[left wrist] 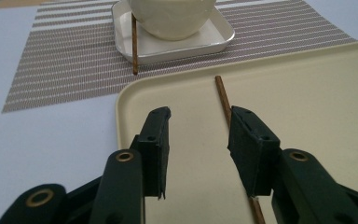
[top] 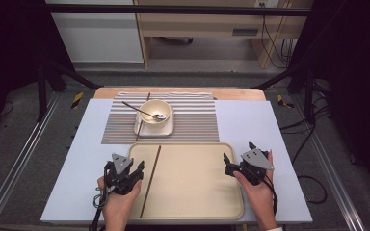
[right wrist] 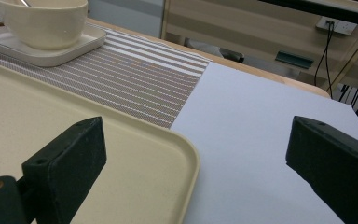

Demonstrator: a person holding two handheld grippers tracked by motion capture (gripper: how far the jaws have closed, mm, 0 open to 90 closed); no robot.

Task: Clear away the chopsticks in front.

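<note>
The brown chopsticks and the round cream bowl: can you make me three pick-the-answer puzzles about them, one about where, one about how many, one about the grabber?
1. Where does the round cream bowl sit?
A. on the square white plate
B. on the big beige tray
C. on the bare table

2. How many thin brown chopsticks are there?
A. one
B. two
C. four

3. How are the left gripper jaws?
A. squeezing the bowl
B. apart, holding nothing
C. shut tight

Answers:
1. A, the plate rim shows around the bowl on the striped placemat.
2. B, one chopstick on the tray, another chopstick leaning on the plate.
3. B, a gap shows between the jaws, with the tray chopstick lying by one.
</note>
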